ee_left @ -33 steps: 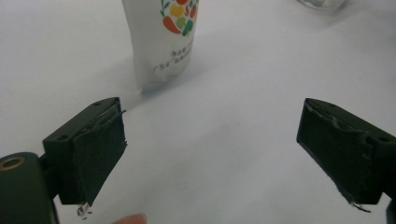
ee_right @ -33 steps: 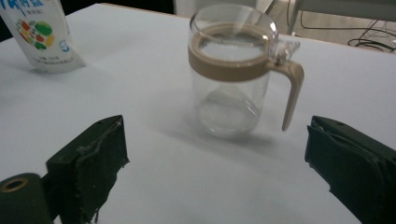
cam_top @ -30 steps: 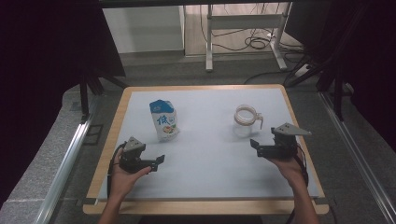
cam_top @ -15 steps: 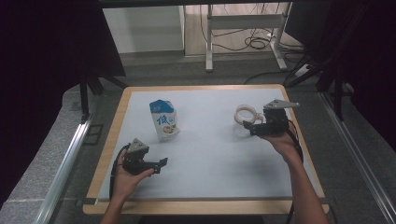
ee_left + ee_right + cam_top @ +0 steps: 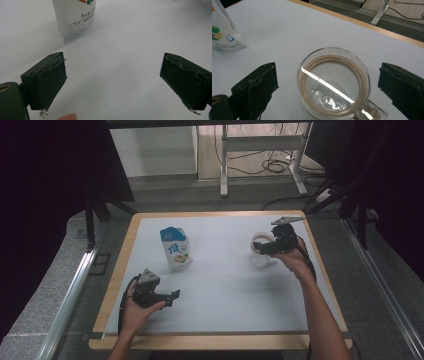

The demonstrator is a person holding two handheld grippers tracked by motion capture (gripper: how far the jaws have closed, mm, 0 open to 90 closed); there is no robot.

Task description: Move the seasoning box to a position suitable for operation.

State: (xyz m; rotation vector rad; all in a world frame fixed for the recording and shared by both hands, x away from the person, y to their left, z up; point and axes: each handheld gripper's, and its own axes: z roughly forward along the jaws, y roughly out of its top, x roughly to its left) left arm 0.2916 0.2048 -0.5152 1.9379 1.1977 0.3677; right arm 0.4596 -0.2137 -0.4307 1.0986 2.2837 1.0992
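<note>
Between the wide-open jaws of the right gripper [image 5: 325,90], glass mug [image 5: 334,83] untouched, left gripper [image 5: 112,82] jaws open over bare table [image 5: 225,280], carton [image 5: 75,15] ahead

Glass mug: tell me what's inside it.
The glass mug holds no visible liquid or object; a brownish ring runs around its inner wall, and the white table shows through the base. The handle's underside is hidden.

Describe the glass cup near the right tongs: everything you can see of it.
The glass cup is clear and round, with a handle at its lower right in the right gripper view and a brownish ring inside its wall. It looks empty, with light glinting off its bottom. It stands upright on the white table, at the far right in the high view. The right tongs are open, one jaw on either side of it, neither touching it.
</note>
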